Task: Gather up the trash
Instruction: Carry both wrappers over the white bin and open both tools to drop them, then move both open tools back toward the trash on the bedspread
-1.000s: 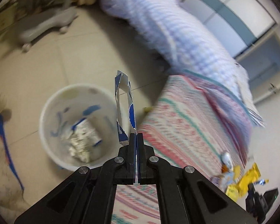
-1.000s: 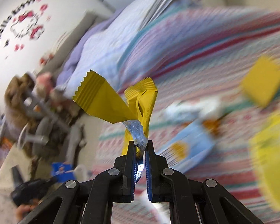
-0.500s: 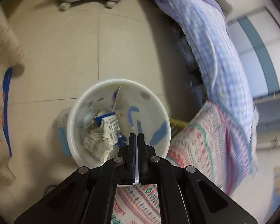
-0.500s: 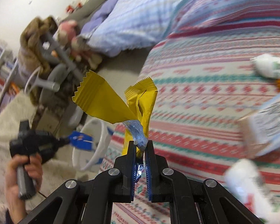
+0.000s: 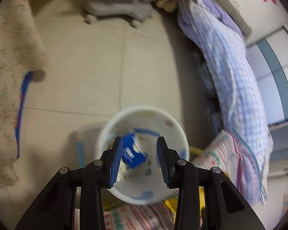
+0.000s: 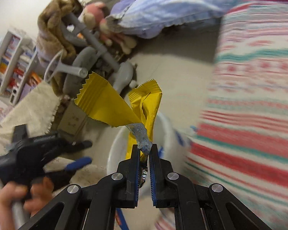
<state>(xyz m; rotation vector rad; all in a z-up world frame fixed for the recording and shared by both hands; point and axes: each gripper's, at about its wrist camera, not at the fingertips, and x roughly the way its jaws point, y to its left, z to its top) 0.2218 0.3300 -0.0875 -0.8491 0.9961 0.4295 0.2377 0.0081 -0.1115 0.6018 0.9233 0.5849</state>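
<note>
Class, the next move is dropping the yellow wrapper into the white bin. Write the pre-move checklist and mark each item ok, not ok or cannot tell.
1. Right tool shut on the yellow wrapper: ok.
2. Left tool open and holding nothing: ok.
3. Blue carton lies inside the white bin: ok.
4. Wrapper directly above the bin opening: cannot tell; the right wrist view shows the rim just behind it.
5. Left tool out of the drop path: not ok; it hangs over the bin mouth.
6. Room left in the bin: ok.
</note>
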